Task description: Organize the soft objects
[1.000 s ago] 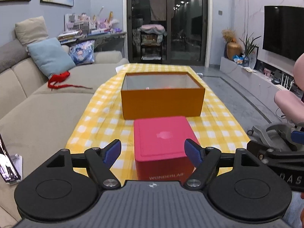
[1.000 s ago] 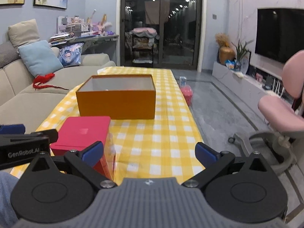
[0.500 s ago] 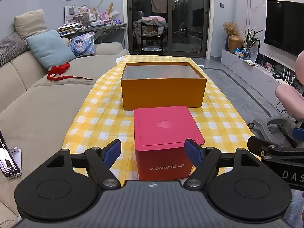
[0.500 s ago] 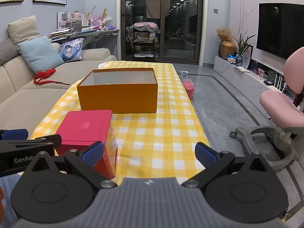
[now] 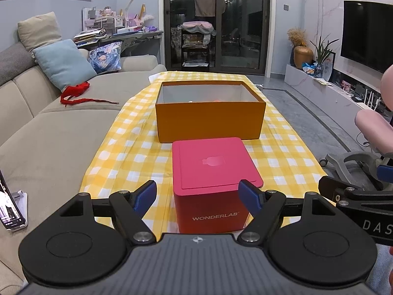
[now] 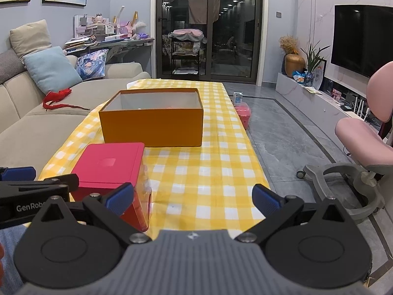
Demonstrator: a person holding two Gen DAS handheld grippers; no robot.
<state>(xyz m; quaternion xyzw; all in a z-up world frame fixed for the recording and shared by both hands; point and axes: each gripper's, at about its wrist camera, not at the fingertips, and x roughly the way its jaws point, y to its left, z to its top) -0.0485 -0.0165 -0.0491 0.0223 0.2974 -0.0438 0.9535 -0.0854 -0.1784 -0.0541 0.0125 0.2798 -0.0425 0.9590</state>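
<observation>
At your ten o'clock, a beige sofa [image 5: 49, 132] carries a light blue cushion [image 5: 64, 64] and a red ribbon [image 5: 78, 93]. At two o'clock, a television [image 6: 363, 38] hangs on the wall; at three o'clock, a pink chair [image 6: 368, 135] stands on the floor.

— What sits inside the orange box [image 5: 210, 120]?
— Its front wall hides nearly everything; only small orange and pale specks show, too small to name.
— And the phone [image 5: 9, 206]?
— The left edge cuts it off, screen blurred.
</observation>
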